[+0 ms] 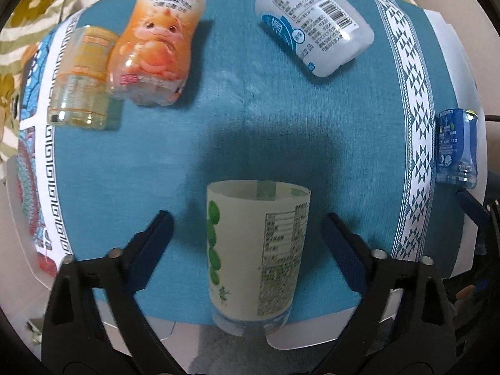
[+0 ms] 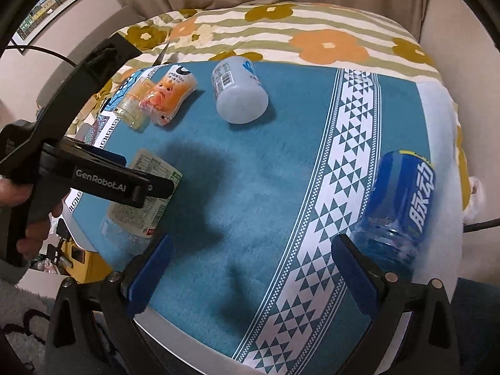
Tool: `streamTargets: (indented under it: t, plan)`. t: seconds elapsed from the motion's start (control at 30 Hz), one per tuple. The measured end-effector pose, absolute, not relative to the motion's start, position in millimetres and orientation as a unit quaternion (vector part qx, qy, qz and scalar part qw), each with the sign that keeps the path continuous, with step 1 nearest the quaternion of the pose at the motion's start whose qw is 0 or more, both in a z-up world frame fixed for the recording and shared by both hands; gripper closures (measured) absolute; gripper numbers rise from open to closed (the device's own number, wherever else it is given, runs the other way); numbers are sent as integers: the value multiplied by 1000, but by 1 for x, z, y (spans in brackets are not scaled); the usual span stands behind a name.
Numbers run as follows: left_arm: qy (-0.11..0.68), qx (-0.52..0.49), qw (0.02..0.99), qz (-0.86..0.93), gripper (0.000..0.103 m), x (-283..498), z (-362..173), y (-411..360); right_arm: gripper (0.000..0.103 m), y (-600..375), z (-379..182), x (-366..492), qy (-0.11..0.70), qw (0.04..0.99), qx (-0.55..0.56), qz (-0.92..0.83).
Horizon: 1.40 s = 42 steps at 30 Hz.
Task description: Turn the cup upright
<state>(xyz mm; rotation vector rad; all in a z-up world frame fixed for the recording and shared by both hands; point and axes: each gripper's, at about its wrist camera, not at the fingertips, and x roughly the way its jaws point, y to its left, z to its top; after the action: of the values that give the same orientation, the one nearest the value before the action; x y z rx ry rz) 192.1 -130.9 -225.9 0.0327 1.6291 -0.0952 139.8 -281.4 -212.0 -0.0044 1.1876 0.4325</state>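
Note:
A green-and-white labelled cup [image 1: 254, 256] lies on its side on the teal mat [image 1: 250, 109], open mouth pointing away from me. My left gripper [image 1: 247, 228] is open, its blue pads on either side of the cup without touching it. In the right wrist view the same cup [image 2: 140, 193] lies partly under the left gripper's black body [image 2: 93, 178]. My right gripper [image 2: 253, 250] is open and empty above the mat [image 2: 250, 172], with a blue cup [image 2: 397, 209] lying just beyond its right finger.
An orange cartoon cup [image 1: 156, 43], a clear yellow cup [image 1: 82, 78] and a white barcode cup [image 1: 315, 22] lie on their sides at the far side. The blue cup [image 1: 457, 150] lies at the right edge. A flowered blanket [image 2: 312, 31] lies behind the table.

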Motion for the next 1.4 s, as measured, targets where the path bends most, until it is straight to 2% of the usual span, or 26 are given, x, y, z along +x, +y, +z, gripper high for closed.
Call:
streamTargets:
  t: [0.13,0.2,0.5,0.57,0.8,0.9,1.0,1.2,1.3,1.4]
  plan:
    - [736,12,675,-42,22,199,-232,-131,2,-284,-216,143,556,805,7,207]
    - [739,11,672,-45,36,200,-234,-131,2,-285,-217,144,555,806,12,206]
    - [732,1,679,-54,38,205,-226,-132,2,-292,-214,145,550,811,24,198]
    - [728,-1,683,-56,39,204,-220,-132,2,-293,-212,144,524,824,41,211]
    - [689,-15,721,-70,39,193,-170,-116,2,-299,-193,136,503,837,54,207]
    - [642,-38,761,-87,39,187,-149,-110,2,-300,-184,132,488,846,56,207]
    - [559,-47,822,-92,39,175,-136,-102,2,-300,-182,130,478,852,58,207]
    - [415,-57,902,-102,39,163,-141,-98,2,-297,-189,126,475,856,40,198]
    - [351,-29,929,-116,38,154,-144,-106,2,-295,-196,120,479,856,28,195]
    - [327,13,937,-123,37,153,-155,-119,2,-291,-205,116,482,856,11,188]
